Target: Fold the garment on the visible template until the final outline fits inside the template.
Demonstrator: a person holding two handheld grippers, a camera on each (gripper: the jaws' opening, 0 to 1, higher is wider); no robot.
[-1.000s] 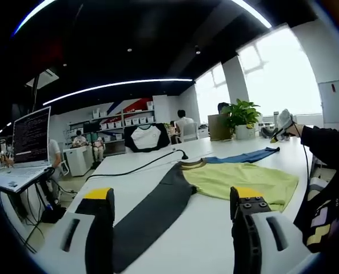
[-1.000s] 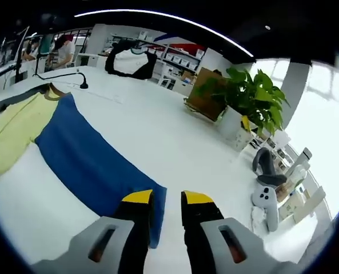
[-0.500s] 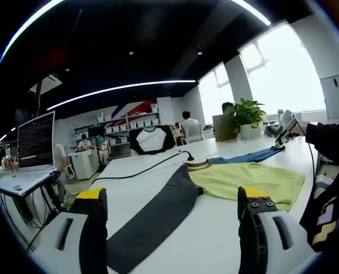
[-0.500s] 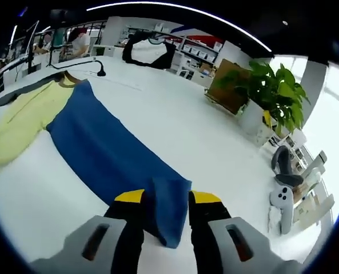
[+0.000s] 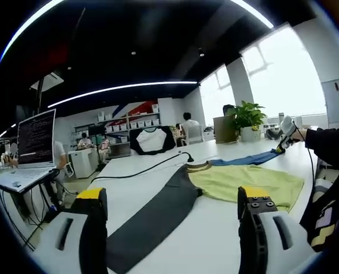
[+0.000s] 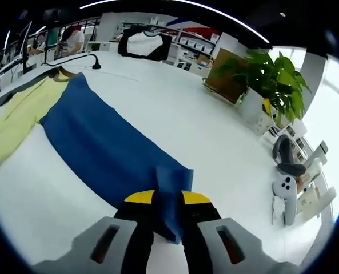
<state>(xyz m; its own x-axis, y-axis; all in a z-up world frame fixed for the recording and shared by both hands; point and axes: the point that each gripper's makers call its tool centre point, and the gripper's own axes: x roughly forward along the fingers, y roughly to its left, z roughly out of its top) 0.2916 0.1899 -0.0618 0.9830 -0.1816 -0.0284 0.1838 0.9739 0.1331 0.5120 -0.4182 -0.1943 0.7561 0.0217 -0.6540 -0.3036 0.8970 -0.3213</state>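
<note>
Right claw point(image 6: 168, 201) is pinching the blue sleeve point(image 6: 100, 151) end; left claw point(image 5: 172, 200) is hanging wide open, empty. Shirt point(image 5: 238, 180) is looking light and floppy on the bench point(image 6: 175, 120), so cuffs and hems seem the best grabs.

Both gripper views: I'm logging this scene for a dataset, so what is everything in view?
garment: one, yellow body, blue sleeve, dark sleeve, flat on table
table: one, white, under garment
cable: one, black, across table behind collar
potted plant: one, green, table's far edge
laptop: one, open, left side desk
controllers: white and grey, table edge by plant
left tongs: open, above dark sleeve
right tongs: shut on blue sleeve's cuff
</note>
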